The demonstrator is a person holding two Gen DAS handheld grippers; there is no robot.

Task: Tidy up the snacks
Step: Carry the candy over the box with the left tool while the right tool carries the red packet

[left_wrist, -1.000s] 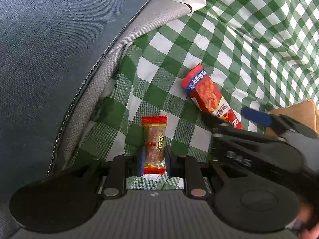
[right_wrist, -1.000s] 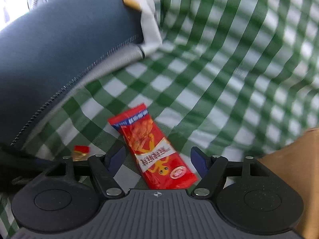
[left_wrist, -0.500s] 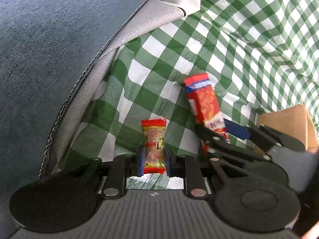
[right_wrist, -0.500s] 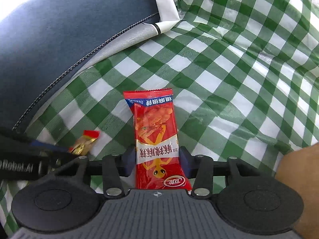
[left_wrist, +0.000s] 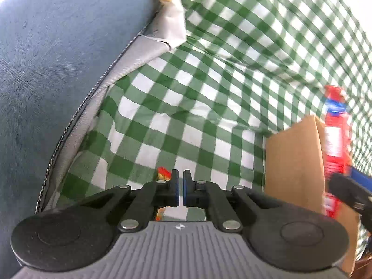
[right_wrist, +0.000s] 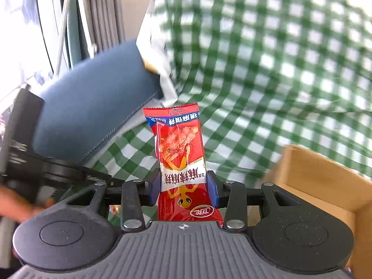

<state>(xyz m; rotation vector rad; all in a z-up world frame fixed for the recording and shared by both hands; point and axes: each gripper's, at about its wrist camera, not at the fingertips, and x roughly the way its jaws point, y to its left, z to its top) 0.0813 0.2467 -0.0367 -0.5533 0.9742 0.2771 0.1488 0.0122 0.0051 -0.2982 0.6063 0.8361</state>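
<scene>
My right gripper (right_wrist: 183, 189) is shut on a long red snack packet (right_wrist: 179, 153) and holds it upright above the green checked cloth (right_wrist: 279, 69). The same packet shows in the left wrist view (left_wrist: 336, 137), raised beside the cardboard box (left_wrist: 295, 162). My left gripper (left_wrist: 181, 183) has its jaws almost touching. A small red-and-yellow candy (left_wrist: 164, 173) lies just left of and under the left fingers (left_wrist: 174, 186), not between the pads.
An open cardboard box (right_wrist: 325, 181) stands at the right on the cloth. A blue-grey cushion with a zip (left_wrist: 58, 69) fills the left side. The checked cloth (left_wrist: 186, 116) is wrinkled. A hand (right_wrist: 16, 207) shows at the lower left.
My right gripper closed on the red packet and lifted it off the cloth toward the box. My left gripper closed fully and the small candy slipped to the left of its fingers.
</scene>
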